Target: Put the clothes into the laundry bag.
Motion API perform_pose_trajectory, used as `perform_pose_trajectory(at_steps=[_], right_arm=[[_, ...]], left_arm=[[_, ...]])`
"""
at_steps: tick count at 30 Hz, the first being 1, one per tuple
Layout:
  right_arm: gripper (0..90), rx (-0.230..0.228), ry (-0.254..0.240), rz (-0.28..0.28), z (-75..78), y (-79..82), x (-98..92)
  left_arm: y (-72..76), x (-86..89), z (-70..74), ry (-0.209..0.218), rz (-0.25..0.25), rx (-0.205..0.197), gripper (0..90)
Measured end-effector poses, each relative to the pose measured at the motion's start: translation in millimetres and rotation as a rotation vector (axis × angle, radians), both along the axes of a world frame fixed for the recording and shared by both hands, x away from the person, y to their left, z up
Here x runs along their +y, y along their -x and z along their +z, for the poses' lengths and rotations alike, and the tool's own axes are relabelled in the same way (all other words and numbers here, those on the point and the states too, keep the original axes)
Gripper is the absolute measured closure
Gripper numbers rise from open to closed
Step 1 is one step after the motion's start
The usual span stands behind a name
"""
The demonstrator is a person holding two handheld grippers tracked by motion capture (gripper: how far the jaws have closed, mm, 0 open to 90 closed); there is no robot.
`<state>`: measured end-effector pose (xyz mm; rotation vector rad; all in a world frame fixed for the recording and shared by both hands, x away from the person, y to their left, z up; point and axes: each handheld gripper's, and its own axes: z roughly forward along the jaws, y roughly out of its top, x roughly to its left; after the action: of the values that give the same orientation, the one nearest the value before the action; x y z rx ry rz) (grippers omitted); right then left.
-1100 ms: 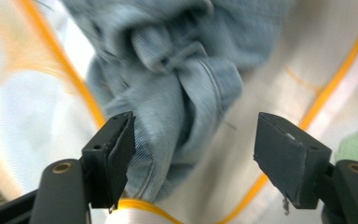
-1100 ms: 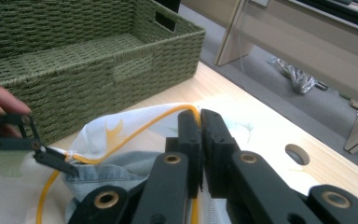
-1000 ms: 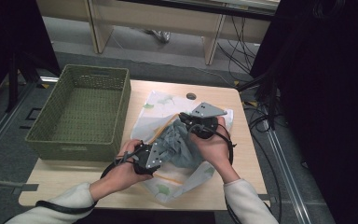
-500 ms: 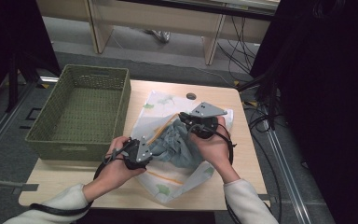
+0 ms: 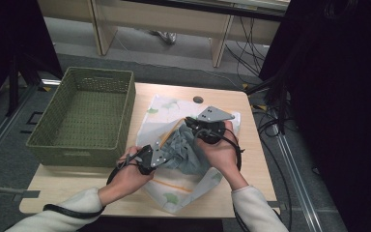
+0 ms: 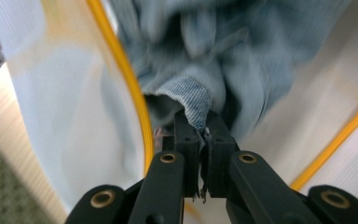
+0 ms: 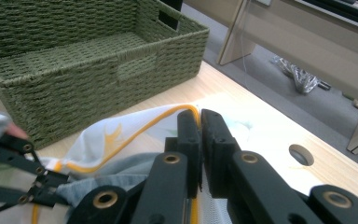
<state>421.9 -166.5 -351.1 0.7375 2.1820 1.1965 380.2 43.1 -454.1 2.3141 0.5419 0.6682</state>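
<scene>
1. The left gripper (image 6: 199, 133) has just been closing; its jaws are now clamped on a hem of the denim garment (image 6: 191, 95), where a second ago they stood apart beside it.
2. The right gripper (image 7: 199, 122) is closed on the yellow-trimmed edge of the white cloth (image 7: 135, 123).
3. The garment (image 5: 183, 150) lies bunched on the cloth (image 5: 159, 108), mid-table, between both hands.
4. Judgement: with both grips made, lifting or pulling the garment can begin.
5. The green basket (image 5: 84, 79) sits beyond, at the left.
</scene>
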Motion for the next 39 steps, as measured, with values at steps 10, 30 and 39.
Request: perform_pose_trajectory(at_steps=[10, 30, 39], right_arm=[[88.6, -0.003, 0.001, 0.032, -0.9, 5.5, 11.4], [89.0, 0.004, -0.014, 0.021, -1.7, 3.5, 7.1], [88.9, 0.013, -0.008, 0.007, -6.2, -1.2, 2.5]], left_arm=[[-3.4, -32.1, 24.9, 0.184, 0.003, -0.063, 85.9], [-34.6, -70.2, -22.2, -0.159, -0.053, -0.248, 84.8], [-38.6, -69.2, -20.8, -0.059, -0.002, -0.203, 80.4]])
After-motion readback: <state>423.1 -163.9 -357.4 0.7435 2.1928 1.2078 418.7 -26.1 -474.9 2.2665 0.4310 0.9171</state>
